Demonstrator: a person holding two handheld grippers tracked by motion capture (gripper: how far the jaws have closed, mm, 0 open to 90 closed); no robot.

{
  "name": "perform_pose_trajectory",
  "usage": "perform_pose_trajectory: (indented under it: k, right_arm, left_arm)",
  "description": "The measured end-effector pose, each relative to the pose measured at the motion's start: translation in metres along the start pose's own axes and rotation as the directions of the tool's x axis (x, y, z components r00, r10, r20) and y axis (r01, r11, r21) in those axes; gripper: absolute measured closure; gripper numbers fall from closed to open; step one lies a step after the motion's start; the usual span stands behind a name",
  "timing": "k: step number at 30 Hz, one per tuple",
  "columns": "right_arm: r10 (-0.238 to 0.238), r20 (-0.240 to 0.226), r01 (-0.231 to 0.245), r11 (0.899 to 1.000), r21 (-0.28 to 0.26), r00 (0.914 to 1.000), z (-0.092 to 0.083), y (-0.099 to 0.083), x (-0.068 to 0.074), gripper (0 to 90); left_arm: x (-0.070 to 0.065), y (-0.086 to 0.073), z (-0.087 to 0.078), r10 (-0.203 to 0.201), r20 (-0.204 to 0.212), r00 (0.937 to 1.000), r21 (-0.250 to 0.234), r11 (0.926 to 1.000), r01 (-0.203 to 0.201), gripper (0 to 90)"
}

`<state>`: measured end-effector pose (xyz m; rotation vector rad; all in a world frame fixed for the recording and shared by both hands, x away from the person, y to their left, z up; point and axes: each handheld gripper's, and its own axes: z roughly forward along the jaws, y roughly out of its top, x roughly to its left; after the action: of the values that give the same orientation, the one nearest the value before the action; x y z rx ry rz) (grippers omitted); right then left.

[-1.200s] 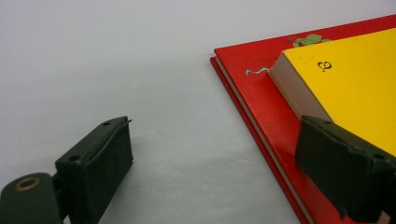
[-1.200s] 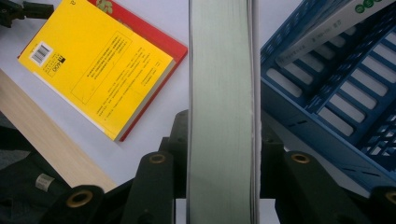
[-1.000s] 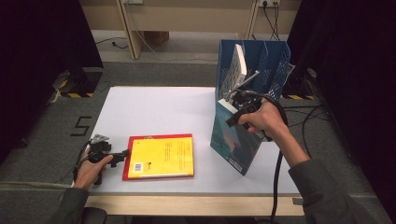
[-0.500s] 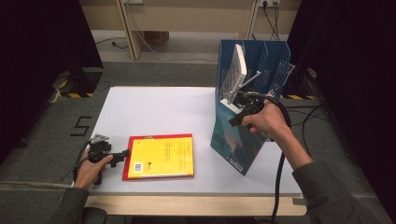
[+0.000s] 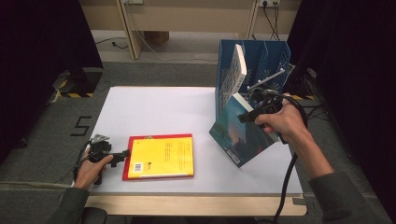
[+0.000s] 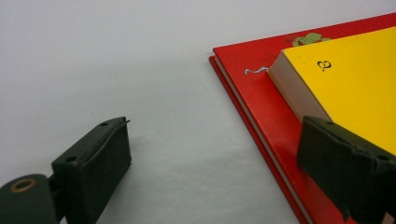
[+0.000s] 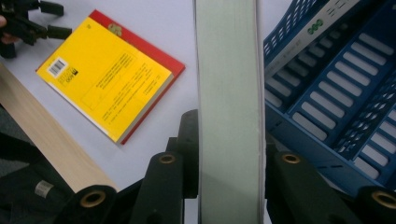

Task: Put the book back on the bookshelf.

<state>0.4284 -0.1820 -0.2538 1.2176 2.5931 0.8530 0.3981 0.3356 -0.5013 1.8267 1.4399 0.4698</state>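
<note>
Risk: teal book (image 5: 240, 135) tilted beside blue rack (image 5: 261, 56), corner on surface (image 5: 159, 105), our right fingers (image 7: 187, 140) clenched on it; could snag divider. Left gripper (image 5: 119, 155) released by yellow book (image 5: 161, 156).

The person's right gripper (image 5: 246, 115), raised at the far right with forearm angled inward, has its jaws clamped on a teal-covered book (image 5: 238, 135); the left gripper (image 5: 122, 155) lies low, jaws spread wide, hand (image 5: 92, 169) resting on the desk (image 5: 159, 107).
</note>
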Motion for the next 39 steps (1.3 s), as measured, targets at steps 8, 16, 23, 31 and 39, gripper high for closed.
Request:
perform_pose_trajectory:
  k: [8, 16, 23, 31, 39]
  right_arm:
    - [0.014, 0.010, -0.013, 1.000, -0.027, 0.9999, -0.024, -0.001, -0.003, 73.7]
    - [0.039, 0.075, -0.037, 0.999, -0.028, 0.9964, -0.059, -0.003, -0.008, 73.7]
    - [0.061, 0.131, -0.056, 0.998, -0.041, 0.9895, -0.079, 0.001, -0.016, 73.7]
    - [0.092, 0.188, -0.079, 0.994, -0.076, 0.9779, -0.097, 0.017, -0.027, 73.7]
    - [0.132, 0.236, -0.109, 0.988, -0.108, 0.9627, -0.102, 0.043, -0.044, 73.7]
  left_arm:
    - [0.000, 0.000, 0.000, 0.001, 0.001, 1.0000, 0.002, 1.0000, -0.001, 8.8]
    - [0.000, 0.000, 0.000, -0.001, 0.002, 1.0000, 0.002, 1.0000, 0.001, 8.7]
    - [0.000, 0.001, 0.000, 0.002, 0.002, 1.0000, 0.007, 1.0000, -0.002, 8.0]
    - [-0.001, 0.001, 0.001, 0.004, 0.003, 1.0000, 0.007, 1.0000, -0.004, 7.1]
    - [0.005, 0.001, -0.001, 0.005, -0.015, 0.9999, -0.004, 1.0000, -0.005, 10.5]
